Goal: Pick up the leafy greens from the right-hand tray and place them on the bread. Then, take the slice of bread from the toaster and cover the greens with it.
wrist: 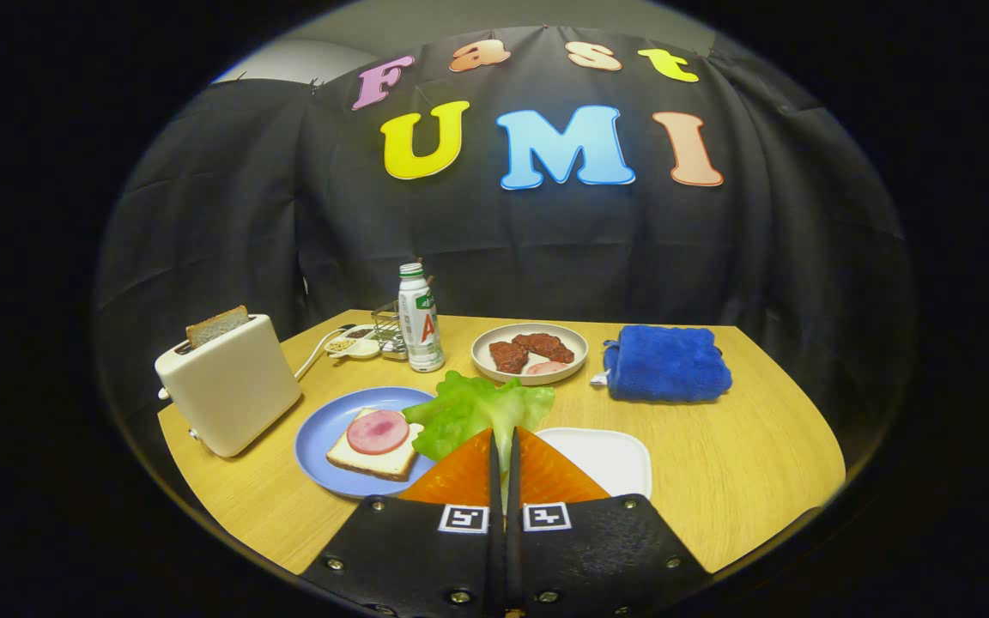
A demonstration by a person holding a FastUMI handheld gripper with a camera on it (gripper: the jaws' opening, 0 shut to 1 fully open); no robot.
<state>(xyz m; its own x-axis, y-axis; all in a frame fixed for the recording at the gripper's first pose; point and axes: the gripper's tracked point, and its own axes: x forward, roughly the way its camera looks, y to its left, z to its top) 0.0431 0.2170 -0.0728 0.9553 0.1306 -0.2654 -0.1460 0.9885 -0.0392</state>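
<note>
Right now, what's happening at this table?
A hand-held gripper is shut on a lettuce leaf, lifted above the white tray beside the blue plate. The plate holds a bread slice topped with ham. Another bread slice sits in the toaster.

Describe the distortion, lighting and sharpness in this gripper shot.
Gripper view: fisheye bends the table's edge into a curve; even light with soft shadows under the toaster; a faint sheen on the white tray; the gripper, shut on the leafy greens, and the blue plate look sharp.
</note>
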